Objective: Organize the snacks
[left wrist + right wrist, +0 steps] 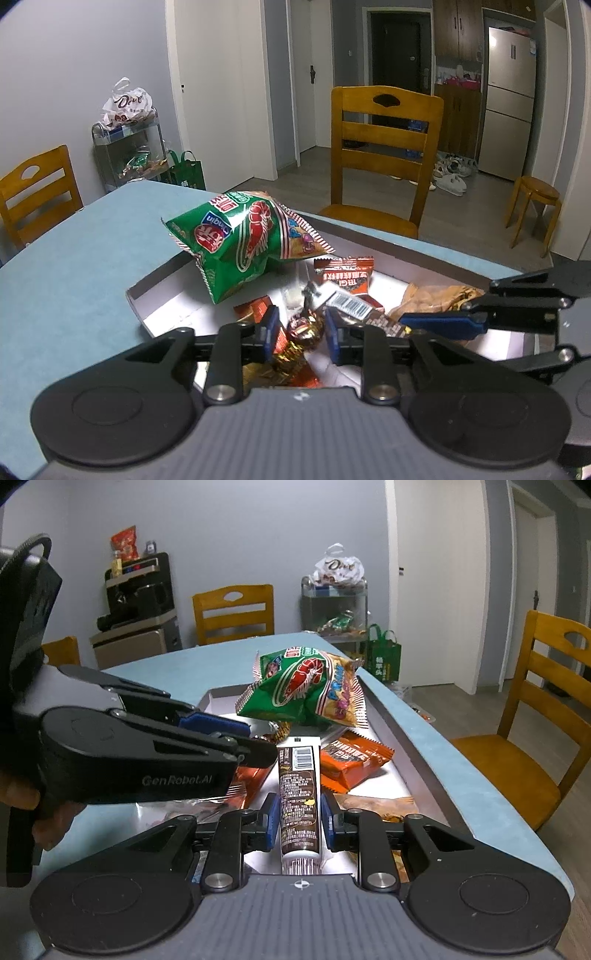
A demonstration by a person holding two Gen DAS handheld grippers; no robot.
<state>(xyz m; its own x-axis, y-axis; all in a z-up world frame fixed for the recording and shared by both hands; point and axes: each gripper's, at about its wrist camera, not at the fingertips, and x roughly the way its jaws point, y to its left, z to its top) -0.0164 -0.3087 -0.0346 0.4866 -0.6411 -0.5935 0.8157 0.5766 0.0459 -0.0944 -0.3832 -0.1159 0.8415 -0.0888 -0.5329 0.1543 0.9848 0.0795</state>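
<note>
The snacks lie in a flat white box (pixel 384 716) on the blue table (pixel 74 258). The left gripper (pixel 300 332) has its fingers apart around a round candy (pixel 304 328). The right gripper (pixel 298 814) squeezes a long brown bar (pixel 298 790).

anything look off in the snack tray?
Mostly fine. The green shrimp-chip bag is crumpled and sits tilted on top of the other snacks at the far end of the tray, not lying flat. Nothing looks spilled or torn.

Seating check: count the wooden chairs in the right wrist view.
3: the middle chair beyond the table, the left chair partly hidden, the right chair beside it. Others may be unseen.
</note>
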